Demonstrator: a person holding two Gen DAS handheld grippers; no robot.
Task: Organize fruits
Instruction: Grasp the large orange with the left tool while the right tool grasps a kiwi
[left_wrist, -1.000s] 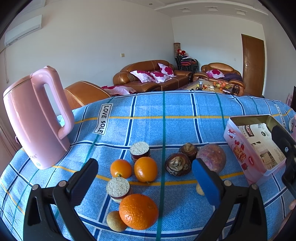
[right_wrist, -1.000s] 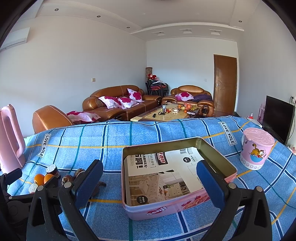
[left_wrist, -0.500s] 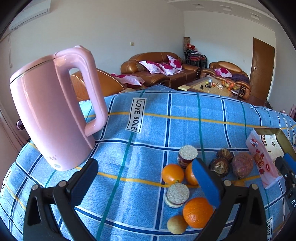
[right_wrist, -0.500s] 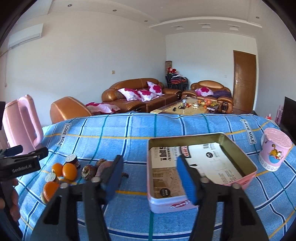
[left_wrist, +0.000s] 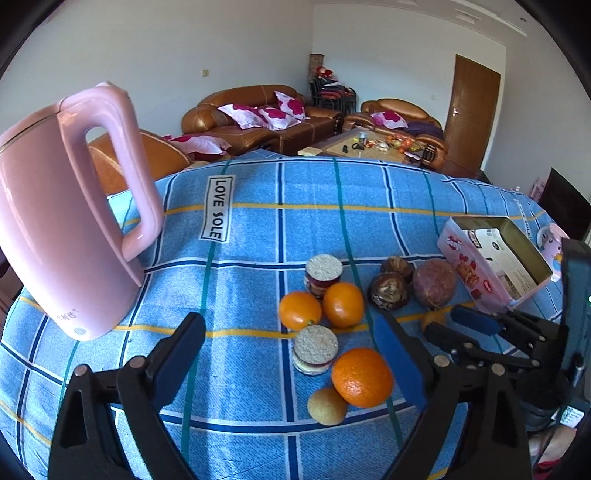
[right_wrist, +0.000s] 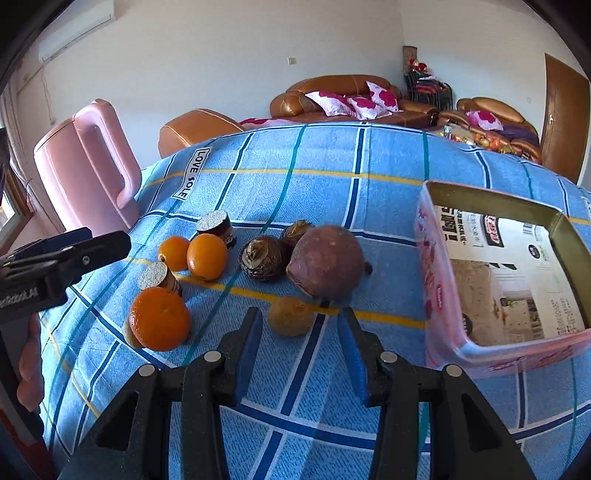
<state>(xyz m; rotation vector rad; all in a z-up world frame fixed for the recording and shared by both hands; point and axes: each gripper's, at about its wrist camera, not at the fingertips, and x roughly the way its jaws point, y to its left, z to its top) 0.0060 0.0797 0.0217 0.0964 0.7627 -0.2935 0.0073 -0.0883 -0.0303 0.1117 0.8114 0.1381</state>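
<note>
Fruits (right_wrist: 207, 256) lie loose on the table (right_wrist: 325, 192) beside the empty tin (right_wrist: 436, 280); my right gripper (right_wrist: 300, 350) has narrowed, jaws apart before a small yellowish fruit (right_wrist: 290, 316); my left gripper (left_wrist: 291, 365) hovers wide, jaws closing on nothing.

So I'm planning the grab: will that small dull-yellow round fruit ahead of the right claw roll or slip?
The small dull-yellow round fruit looks ball-shaped, so a nudge probably rolls it. Its matte skin should grip fairly well. The soft blue checked cloth may slow rolling.

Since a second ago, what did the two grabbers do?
The right gripper narrowed its jaws and swung from over the pink tin down toward the small brownish-yellow fruit. The left gripper is closing slightly, holding nothing. Fruits, tin, pink kettle stayed put.
</note>
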